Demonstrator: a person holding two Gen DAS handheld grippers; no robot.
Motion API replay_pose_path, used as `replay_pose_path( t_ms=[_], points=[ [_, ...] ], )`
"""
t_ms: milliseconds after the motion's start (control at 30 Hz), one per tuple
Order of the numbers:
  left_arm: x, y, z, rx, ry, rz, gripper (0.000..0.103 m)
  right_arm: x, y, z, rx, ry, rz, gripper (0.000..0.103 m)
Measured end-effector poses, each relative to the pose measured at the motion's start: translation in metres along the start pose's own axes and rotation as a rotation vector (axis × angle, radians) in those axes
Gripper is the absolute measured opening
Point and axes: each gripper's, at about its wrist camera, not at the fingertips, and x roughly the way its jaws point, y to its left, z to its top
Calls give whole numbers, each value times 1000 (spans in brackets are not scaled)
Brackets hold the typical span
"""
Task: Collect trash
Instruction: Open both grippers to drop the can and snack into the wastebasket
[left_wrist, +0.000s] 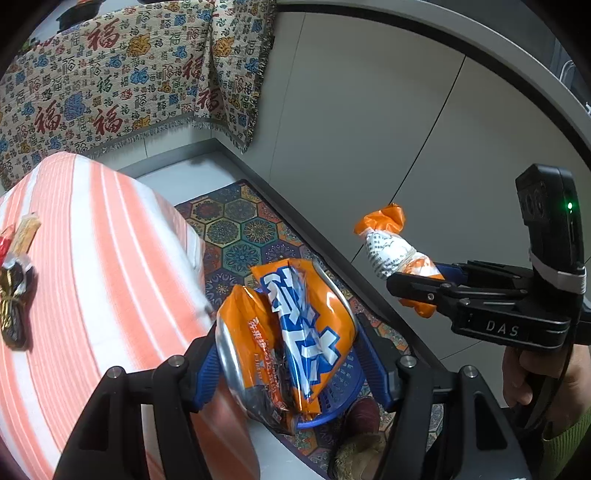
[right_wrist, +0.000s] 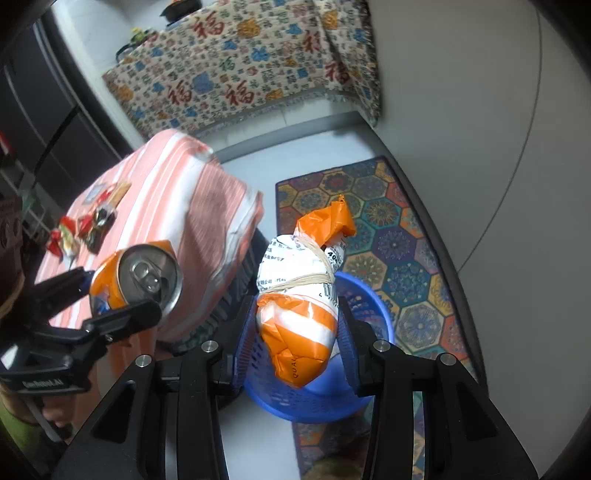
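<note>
Trash, two items, each held over a blue basket (right_wrist: 373, 295) standing on a patterned rug (right_wrist: 402, 229).

Item one: crushed can (left_wrist: 284, 343), orange with a blue-and-white logo in large characters and a line of small white print down its side, too creased to read. Clamped between the blue pads (left_wrist: 207, 369) of the left hand-held gripper (left_wrist: 291, 365), jaws closed narrow on its sides. The right wrist view shows its silver top (right_wrist: 149, 277) with the pull tab, beside the striped cloth.

Item two: wrapper bundle (right_wrist: 306, 299), orange and white, bound with a pale rubber band (right_wrist: 314, 280) around its middle. Small black print on the white part, mostly illegible; "40" and, near the bottom, "QUAL" can be made out. Gripped at its lower end by the right hand-held gripper (right_wrist: 295, 354), jaws closed on it, directly above the basket opening.

Markings on tools: "DAS" on the right hand-held gripper body (left_wrist: 502, 328); a label on the left one reads roughly "GenRobot.AI" (right_wrist: 42, 384), blurred.

Surroundings: counter (left_wrist: 110, 266) draped in orange-and-white stripes, carrying more wrappers (right_wrist: 85, 225), red, black and tan, well apart from both held items. A beige cloth (left_wrist: 122, 74) printed with red "福" characters covers furniture behind.
</note>
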Motion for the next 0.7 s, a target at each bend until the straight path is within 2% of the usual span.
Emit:
replay_pose_path(
  t_ms=[133,167,200,233,367,467,700],
  points=[
    [8,-2,2,10,6,-33,72,1,-6,2,33,-3,10,46],
    [12,-1,3,8,16,-36,75,1,-8,3,50,-9,16,51],
    [17,-1,5,0,22,-31,77,0,-9,3,68,-16,24,67],
    [20,0,6,-12,22,-26,77,-2,-11,3,79,-28,27,73],
    [24,7,8,-70,16,-35,77,-7,-12,6,88,-53,3,74],
    [14,12,4,-80,-6,-13,77,-12,-11,8,83,-71,-8,74],
    [-50,41,-31,-75,-54,66,77,-16,18,15,-3,-112,-23,75]
  ],
)
